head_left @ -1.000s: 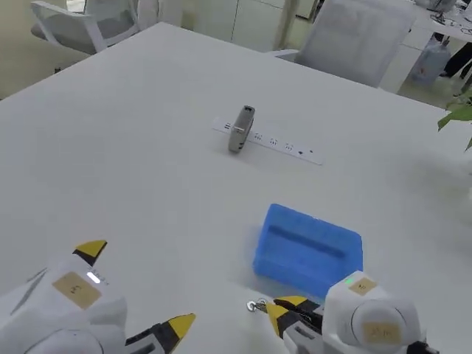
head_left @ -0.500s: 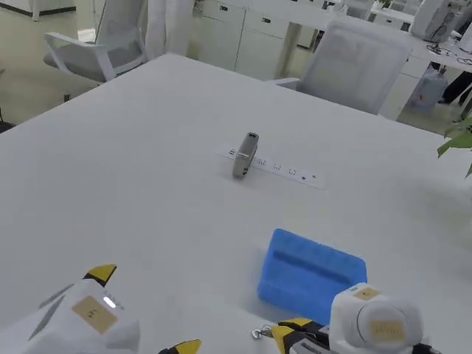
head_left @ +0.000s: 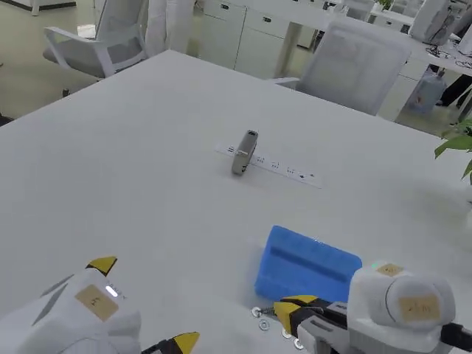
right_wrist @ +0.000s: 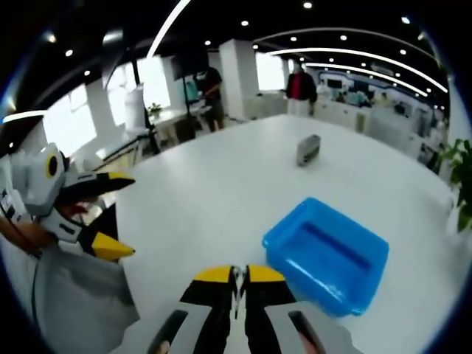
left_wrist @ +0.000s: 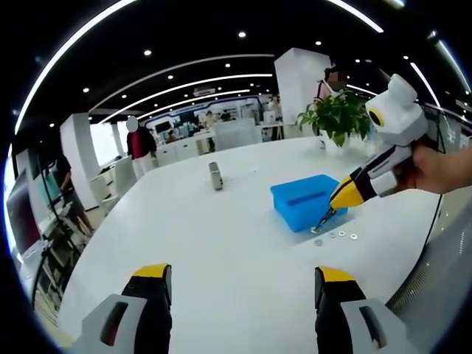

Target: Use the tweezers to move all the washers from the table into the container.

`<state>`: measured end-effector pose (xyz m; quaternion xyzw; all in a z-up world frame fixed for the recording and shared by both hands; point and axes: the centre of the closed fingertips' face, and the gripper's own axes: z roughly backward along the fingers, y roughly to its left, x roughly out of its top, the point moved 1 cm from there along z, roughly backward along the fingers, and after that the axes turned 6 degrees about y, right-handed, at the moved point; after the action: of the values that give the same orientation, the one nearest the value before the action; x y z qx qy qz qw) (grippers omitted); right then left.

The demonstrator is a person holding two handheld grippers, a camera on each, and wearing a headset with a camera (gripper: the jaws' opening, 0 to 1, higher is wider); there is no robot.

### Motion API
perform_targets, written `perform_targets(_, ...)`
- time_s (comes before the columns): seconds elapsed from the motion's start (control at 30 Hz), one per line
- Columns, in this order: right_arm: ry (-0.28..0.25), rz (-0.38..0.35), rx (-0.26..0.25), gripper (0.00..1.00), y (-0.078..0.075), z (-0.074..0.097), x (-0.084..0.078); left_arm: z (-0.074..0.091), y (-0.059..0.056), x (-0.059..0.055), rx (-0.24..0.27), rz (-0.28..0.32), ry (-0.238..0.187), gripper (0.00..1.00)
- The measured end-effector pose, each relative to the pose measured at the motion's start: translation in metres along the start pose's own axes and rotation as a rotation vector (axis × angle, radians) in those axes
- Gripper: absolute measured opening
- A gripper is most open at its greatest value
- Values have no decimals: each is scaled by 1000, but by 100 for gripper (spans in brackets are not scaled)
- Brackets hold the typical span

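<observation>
If you go by the head view, the right tongs [head_left: 293,308] sit low beside the blue container [head_left: 310,264], with the washers [head_left: 264,324] loose on the tabletop [head_left: 147,147] just in front. Left gripper view: the left tongs [left_wrist: 243,274] gape wide, holding nothing. Right gripper view: jaws pinched on the tweezers [right_wrist: 236,284], container just ahead.

Right gripper [head_left: 292,310] beside blue container [head_left: 308,264] (washers [head_left: 263,324] near tip).
</observation>
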<state>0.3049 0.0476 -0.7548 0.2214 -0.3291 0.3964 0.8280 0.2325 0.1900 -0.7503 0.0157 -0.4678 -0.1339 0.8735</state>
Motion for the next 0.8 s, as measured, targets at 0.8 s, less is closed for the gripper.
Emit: perform_targets(0.8,116,36,-92,1,-64,-42,17,-2,-4,-3,-21,-18,18,79)
